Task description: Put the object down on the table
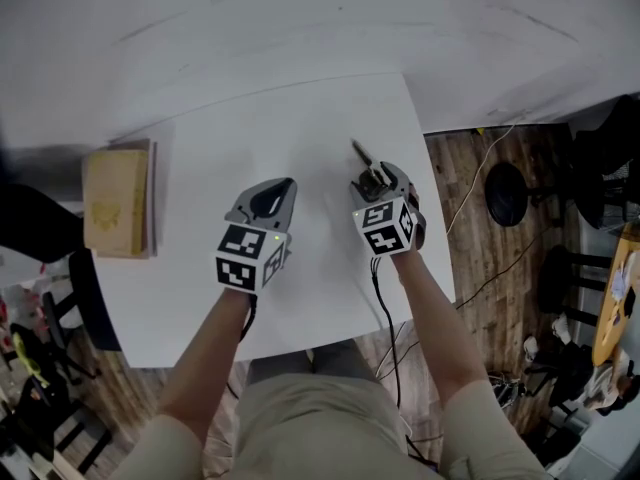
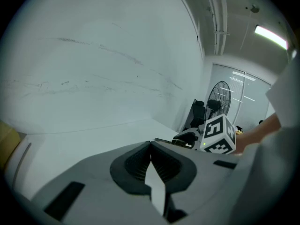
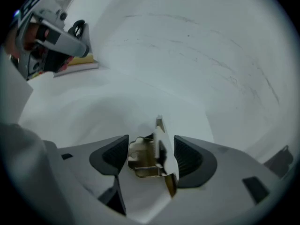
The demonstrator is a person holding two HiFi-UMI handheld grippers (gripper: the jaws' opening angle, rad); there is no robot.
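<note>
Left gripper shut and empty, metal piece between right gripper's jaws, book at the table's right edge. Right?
One slip: the book lies at the table's left edge, not the right; the head view shows it beyond the left gripper. The rest stands: left gripper shut and empty, metal piece between the right gripper's jaws.
</note>
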